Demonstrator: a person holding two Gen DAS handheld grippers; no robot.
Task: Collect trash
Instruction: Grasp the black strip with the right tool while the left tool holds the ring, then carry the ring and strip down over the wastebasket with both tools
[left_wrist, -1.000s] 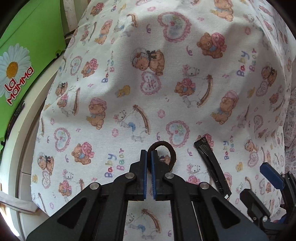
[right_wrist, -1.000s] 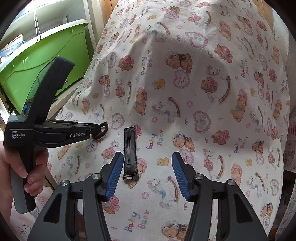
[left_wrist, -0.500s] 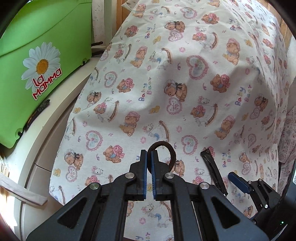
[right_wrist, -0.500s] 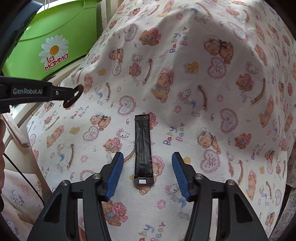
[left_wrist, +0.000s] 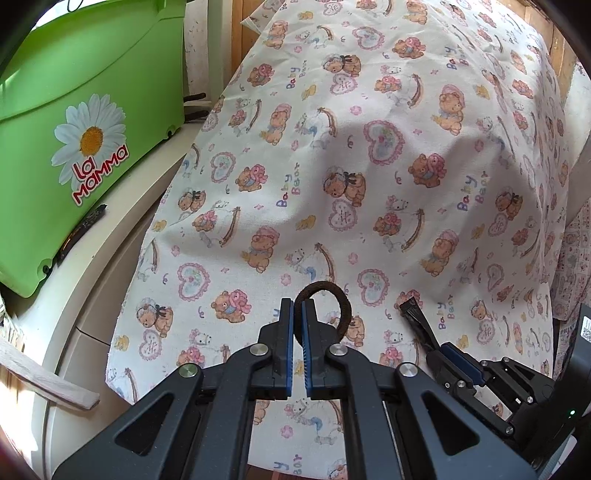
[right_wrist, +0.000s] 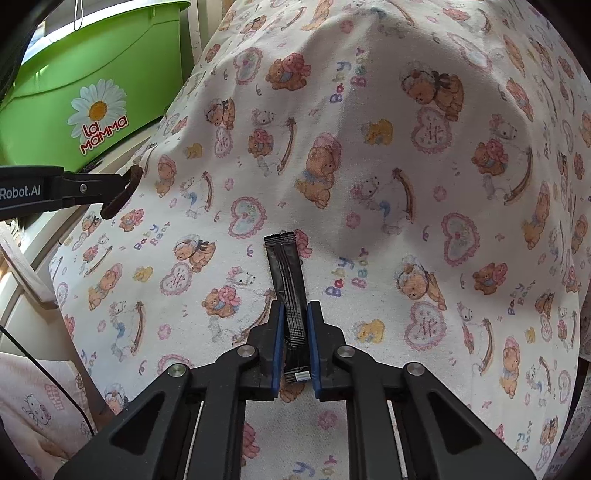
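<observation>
— Right wrist view first: where's the black sachet (right_wrist: 287, 280)?
— Lying lengthwise on the teddy-bear cloth (right_wrist: 406, 147), its near end between the blue pads of the right hand-held gripper (right_wrist: 295, 325). Those jaws have just been closing and now pinch the sachet's lower part from both sides.
— And the other one?
— The left hand-held gripper (left_wrist: 297, 314) has its jaws pressed together on a brown hair tie (left_wrist: 334, 302); the loop sticks up past the tips. In the right wrist view the same tie (right_wrist: 122, 192) hangs from that gripper's tip above the cloth's left edge.
— Anything nearby?
— A green bin (left_wrist: 74, 129) with a daisy sticker reading "La Mamma" sits at the left on a pale ledge, beside the cloth.
</observation>
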